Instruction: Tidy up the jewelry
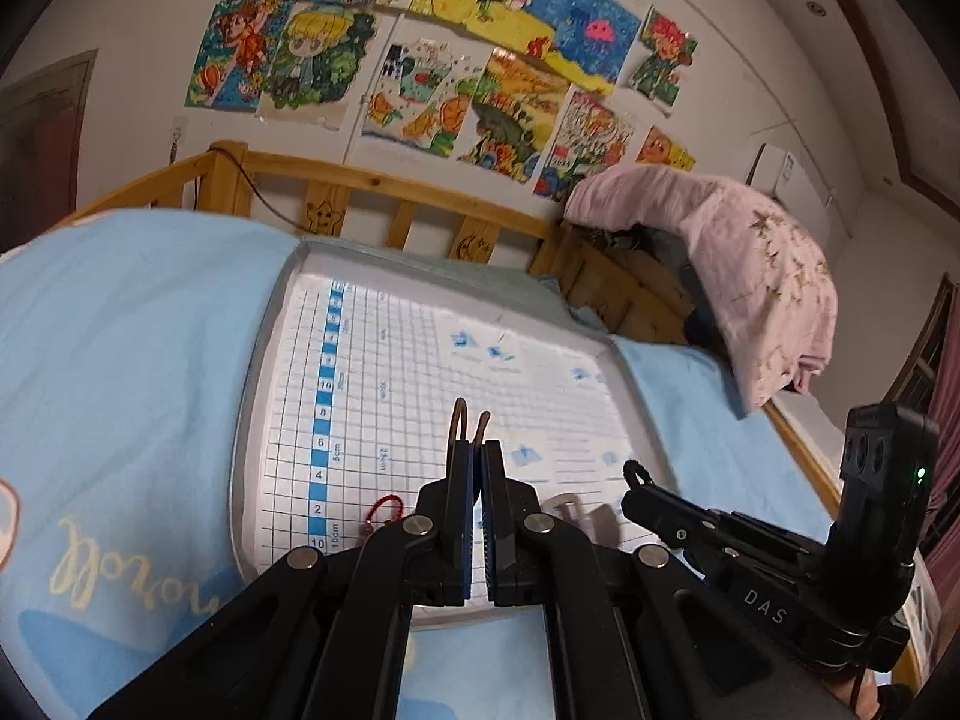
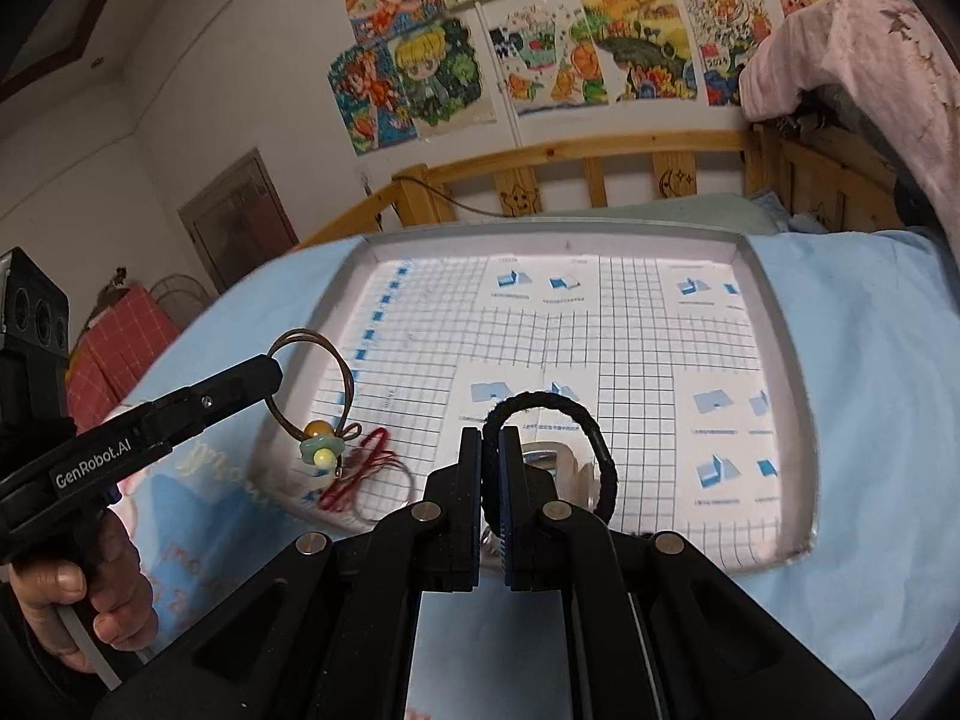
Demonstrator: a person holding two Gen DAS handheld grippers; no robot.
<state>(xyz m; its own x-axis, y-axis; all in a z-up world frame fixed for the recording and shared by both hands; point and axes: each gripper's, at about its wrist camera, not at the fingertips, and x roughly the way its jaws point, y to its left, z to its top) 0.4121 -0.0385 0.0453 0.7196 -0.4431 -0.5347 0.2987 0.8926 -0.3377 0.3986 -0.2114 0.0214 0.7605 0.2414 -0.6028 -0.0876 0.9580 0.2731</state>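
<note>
My left gripper point(image 1: 477, 447) is shut on a thin brown hair loop point(image 1: 461, 420). In the right wrist view that loop point(image 2: 312, 384) hangs from the left gripper point(image 2: 264, 375), with a green flower charm point(image 2: 321, 450) at its bottom. My right gripper point(image 2: 491, 438) is shut on a black braided hair tie point(image 2: 576, 420), held above the tray. It shows in the left wrist view as a small black loop point(image 1: 635, 471) at the right gripper's tip. A red string bracelet point(image 2: 360, 468) lies at the near left of the grid-lined tray point(image 2: 780, 324). A clear clip point(image 2: 546, 456) lies behind my right fingers.
The tray point(image 1: 252, 396) sits on a light blue bedsheet point(image 1: 120, 330). A wooden bed rail point(image 2: 600, 150) runs behind it. A pink blanket point(image 1: 750, 276) hangs over the bed end at right. Drawings point(image 2: 540, 42) cover the wall.
</note>
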